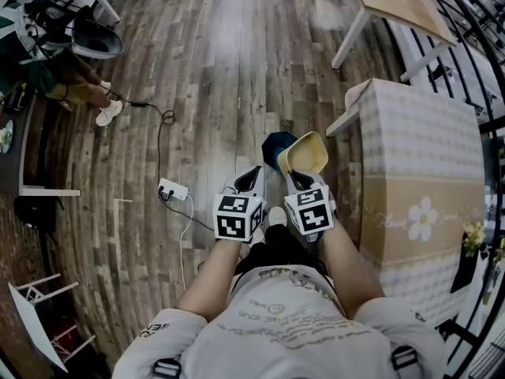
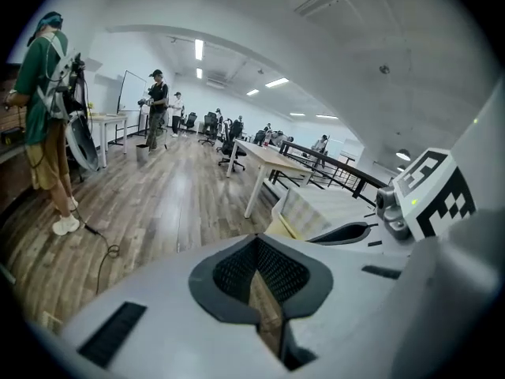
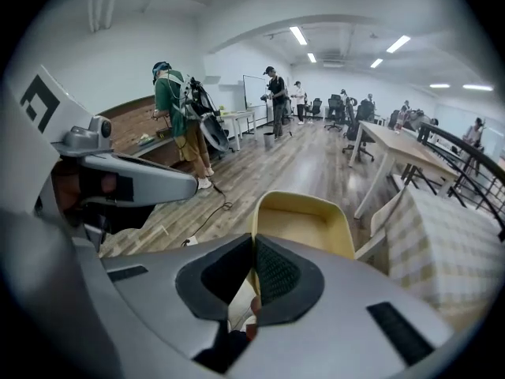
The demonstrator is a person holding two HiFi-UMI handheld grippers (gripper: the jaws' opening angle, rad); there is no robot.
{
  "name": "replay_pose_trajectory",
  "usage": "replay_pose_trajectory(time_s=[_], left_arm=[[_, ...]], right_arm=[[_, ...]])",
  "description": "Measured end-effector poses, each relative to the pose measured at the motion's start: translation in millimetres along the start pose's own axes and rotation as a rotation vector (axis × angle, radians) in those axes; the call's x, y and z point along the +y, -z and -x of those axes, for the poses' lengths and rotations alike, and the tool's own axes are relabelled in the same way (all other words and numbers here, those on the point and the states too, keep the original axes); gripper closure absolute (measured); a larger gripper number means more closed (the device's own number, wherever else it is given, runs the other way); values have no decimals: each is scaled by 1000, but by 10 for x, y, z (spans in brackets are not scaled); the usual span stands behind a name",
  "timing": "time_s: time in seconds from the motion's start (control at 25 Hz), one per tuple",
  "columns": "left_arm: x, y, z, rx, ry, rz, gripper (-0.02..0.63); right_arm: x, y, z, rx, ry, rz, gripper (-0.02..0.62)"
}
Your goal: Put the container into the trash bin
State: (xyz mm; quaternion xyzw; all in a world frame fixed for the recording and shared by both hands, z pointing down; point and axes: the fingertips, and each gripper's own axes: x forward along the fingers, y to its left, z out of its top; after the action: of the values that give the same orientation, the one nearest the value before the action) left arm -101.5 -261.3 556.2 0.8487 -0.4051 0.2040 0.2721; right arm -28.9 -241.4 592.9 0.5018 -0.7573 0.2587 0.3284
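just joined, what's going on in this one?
A person stands on a wood floor with a gripper in each hand. The right gripper is clamped on the rim of a pale yellow container and holds it in the air. From the head view the container overlaps what looks like a dark blue bin on the floor, beside a table with a checked cloth. The left gripper is shut and empty, alongside the right one. The container is not in the bin yet.

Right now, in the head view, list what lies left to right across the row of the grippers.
White power strip → left gripper → right gripper, clamped on the yellow container → table with checked cloth.
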Motion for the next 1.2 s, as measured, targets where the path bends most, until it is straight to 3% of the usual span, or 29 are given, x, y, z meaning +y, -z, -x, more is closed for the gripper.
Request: replay_pose_trajectory(time_s=[0.52, 0.72, 0.84, 1.2], left_arm=[[772, 552, -891, 104, -117, 155, 603], [1080, 1104, -1407, 140, -135, 181, 603], [1223, 1443, -1725, 163, -146, 210, 603], [1326, 2246, -2154, 234, -153, 239, 603]], right_arm=[[-290, 947, -2036, 202, -274, 244, 581], [-344, 1541, -2968, 255, -363, 369, 581], [-497, 1903, -3468, 305, -374, 416, 581], [-1064, 2700, -4476, 431, -302, 493, 581]])
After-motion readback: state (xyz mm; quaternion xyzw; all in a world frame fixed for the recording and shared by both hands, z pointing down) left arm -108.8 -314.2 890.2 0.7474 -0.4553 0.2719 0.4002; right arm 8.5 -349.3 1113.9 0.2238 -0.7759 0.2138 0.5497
